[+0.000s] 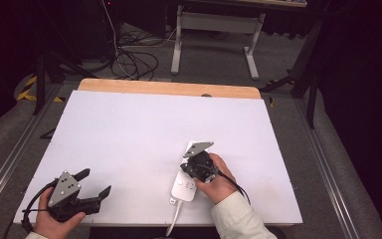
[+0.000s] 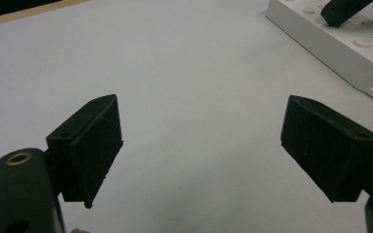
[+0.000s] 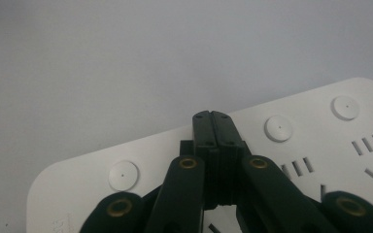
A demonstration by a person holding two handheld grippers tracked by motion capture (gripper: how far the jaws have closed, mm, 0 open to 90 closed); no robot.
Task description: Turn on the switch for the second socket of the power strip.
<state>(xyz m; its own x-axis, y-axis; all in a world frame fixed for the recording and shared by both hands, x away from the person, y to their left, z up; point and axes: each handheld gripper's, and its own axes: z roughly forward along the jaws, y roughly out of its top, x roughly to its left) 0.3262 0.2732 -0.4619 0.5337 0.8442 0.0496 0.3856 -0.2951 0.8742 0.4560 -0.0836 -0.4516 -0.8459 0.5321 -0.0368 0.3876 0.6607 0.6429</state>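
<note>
A white table (image 1: 129,129) carries a white power strip (image 1: 184,189) near its front edge. The right gripper (image 3: 212,119), jaws pressed together and empty, rests its tips on the strip's top, seemingly pressing a round switch button (image 3: 278,128); next likely a firm downward push. The left gripper (image 2: 201,145) hovers left of the strip, jaws spread wide. No lettering is legible.

Black tongs (image 3: 212,127) with brass rivets (grey plate atop), cream sleeve (image 1: 238,216).

Right gripper (image 3: 217,119), black two-jaw tool, jaws pressed flat together, tips down on white plastic power strip (image 3: 320,131), between round white buttons (image 3: 278,128). Strip lying on plain white tabletop (image 3: 126,63).
</note>
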